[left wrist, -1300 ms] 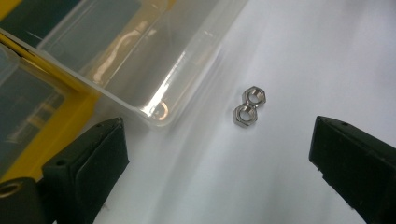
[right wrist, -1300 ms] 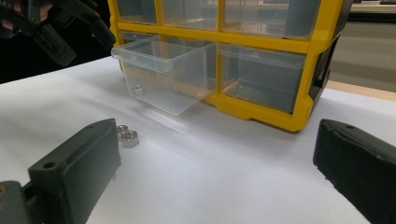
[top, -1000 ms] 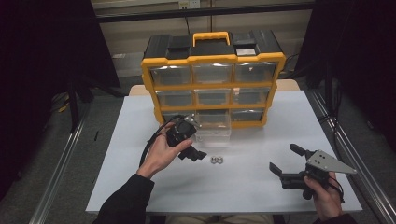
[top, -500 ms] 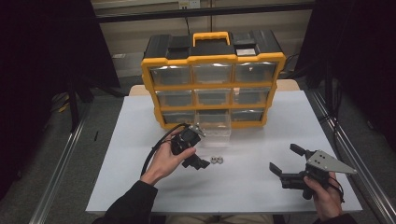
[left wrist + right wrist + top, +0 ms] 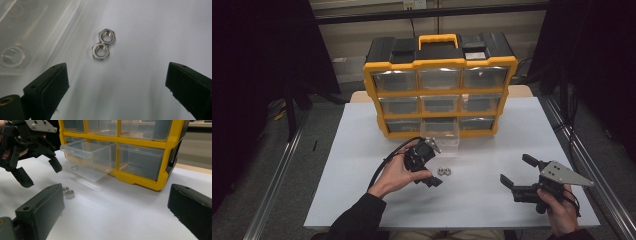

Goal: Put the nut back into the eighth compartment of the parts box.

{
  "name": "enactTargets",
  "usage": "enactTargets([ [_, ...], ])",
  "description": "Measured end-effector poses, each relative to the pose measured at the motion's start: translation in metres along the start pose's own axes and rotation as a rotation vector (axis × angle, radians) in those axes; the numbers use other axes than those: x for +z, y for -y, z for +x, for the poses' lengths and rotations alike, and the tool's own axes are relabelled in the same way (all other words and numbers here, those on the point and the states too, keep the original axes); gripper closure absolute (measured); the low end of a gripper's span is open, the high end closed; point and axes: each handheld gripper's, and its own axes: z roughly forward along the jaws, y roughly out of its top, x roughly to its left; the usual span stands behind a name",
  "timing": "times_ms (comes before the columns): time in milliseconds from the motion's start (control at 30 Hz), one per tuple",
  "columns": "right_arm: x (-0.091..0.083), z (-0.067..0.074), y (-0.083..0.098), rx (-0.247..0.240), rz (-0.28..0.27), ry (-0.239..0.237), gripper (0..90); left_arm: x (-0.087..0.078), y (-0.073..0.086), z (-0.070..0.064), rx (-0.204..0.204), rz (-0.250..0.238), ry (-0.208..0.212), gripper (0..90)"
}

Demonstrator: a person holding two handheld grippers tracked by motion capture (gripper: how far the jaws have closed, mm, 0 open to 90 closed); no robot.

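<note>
Left gripper (image 5: 428, 167), near the middle of the table (image 5: 342, 165): jaws spread wide, nothing between them, tilted down over two hex nuts (image 5: 443, 171). In the left gripper view the nuts (image 5: 103, 44) lie flat on the white surface, touching flat to flat, centred ahead of the open jaws but not yet between them.

Just behind the nuts, toward the far edge: a yellow drawer organizer (image 5: 439, 85) with clear drawers. Its bottom middle drawer (image 5: 440, 131) is pulled out over the table. The right gripper view shows this open drawer (image 5: 87, 161) with what looks like one nut (image 5: 74, 167) already lying inside; the left gripper view shows the same through the clear wall.

Right gripper (image 5: 518, 173), near the front right corner of the table: jaws wide apart, holding nothing, resting well clear of the nuts and pointed toward them.

Our reading: work seems to be sorting nuts into the open drawer. Possibly one is in; two remain on the table, neither grasped. Left to do: close on a nut, lift, drop it in the drawer, repeat, then likely push the drawer shut.
</note>
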Motion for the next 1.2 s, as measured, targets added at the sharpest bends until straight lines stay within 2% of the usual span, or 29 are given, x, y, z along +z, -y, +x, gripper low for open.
enactTargets([
  [33, 0.0, 0.0, 0.0, -0.002, -0.002, 0.0, 0.7, 0.001, -0.001, 0.0, 0.015, 0.014, 0.001, 4.7],
  [100, 0.0, 0.0, 0.0, -0.001, -0.002, 0.001, 0.7, 0.004, -0.003, -0.002, 0.009, 0.014, 0.007, 4.8],
  [167, 0.0, 0.0, 0.0, 0.0, 0.0, -0.001, 0.7, 0.007, -0.005, -0.003, 0.02, 0.033, -0.009, 5.0],
  [267, 0.0, 0.0, 0.0, -0.002, 0.0, 0.0, 0.7, 0.008, -0.007, -0.002, 0.016, 0.027, -0.002, 5.0],
  [467, 0.0, 0.0, 0.0, 0.0, 0.0, 0.0, 0.7, 0.013, -0.01, 0.002, 0.003, 0.054, 0.002, 6.1],
  [600, 0.0, 0.0, 0.0, 0.001, -0.001, -0.002, 0.7, 0.017, -0.011, 0.004, -0.004, 0.058, 0.011, 13.1],
  [667, 0.0, 0.0, 0.0, 0.004, 0.0, -0.002, 0.7, 0.018, -0.012, 0.005, 0.006, 0.073, 0.013, 16.6],
  [700, 0.0, 0.0, 0.0, 0.004, 0.0, -0.002, 0.7, 0.02, -0.012, 0.005, -0.006, 0.07, 0.007, 16.6],
  [800, 0.0, 0.0, 0.0, 0.001, 0.002, -0.003, 0.7, 0.021, -0.014, 0.008, -0.003, 0.079, 0.001, 17.8],
  [833, 0.0, 0.0, 0.0, 0.002, 0.002, -0.003, 0.7, 0.023, -0.015, 0.01, -0.014, 0.08, 0.014, 21.7],
  [900, 0.0, 0.0, 0.0, 0.001, -0.001, -0.001, 0.7, 0.025, -0.015, 0.01, -0.015, 0.083, 0.002, 24.6],
  [933, 0.0, 0.0, 0.0, 0.001, -0.001, -0.001, 0.7, 0.026, -0.014, 0.009, -0.049, 0.078, 0.001, 24.6],
  [967, 0.0, 0.0, 0.0, 0.004, 0.0, -0.001, 0.7, 0.027, -0.015, 0.009, -0.048, 0.074, -0.008, 25.1],
  [1000, 0.0, 0.0, 0.0, 0.006, 0.001, -0.001, 0.7, 0.027, -0.015, 0.011, -0.041, 0.091, -0.011, 28.5],
  [1033, 0.0, 0.0, 0.001, 0.005, 0.001, -0.001, 0.7, 0.026, -0.016, 0.012, -0.049, 0.098, -0.001, 29.7],
  [1100, 0.001, 0.0, 0.0, 0.0, -0.001, -0.001, 0.7, 0.027, -0.017, 0.013, -0.045, 0.101, -0.01, 30.0],
  [1133, 0.001, 0.0, 0.0, 0.0, -0.001, -0.003, 0.7, 0.026, -0.019, 0.015, -0.016, 0.119, 0.008, 31.3],
  [1167, 0.001, 0.0, 0.0, 0.0, -0.001, -0.003, 0.7, 0.029, -0.018, 0.012, -0.054, 0.093, -0.003, 33.9],
  [1200, 0.001, 0.0, 0.0, 0.0, -0.001, -0.003, 0.7, 0.028, -0.02, 0.013, -0.045, 0.112, 0.002, 35.6],
])
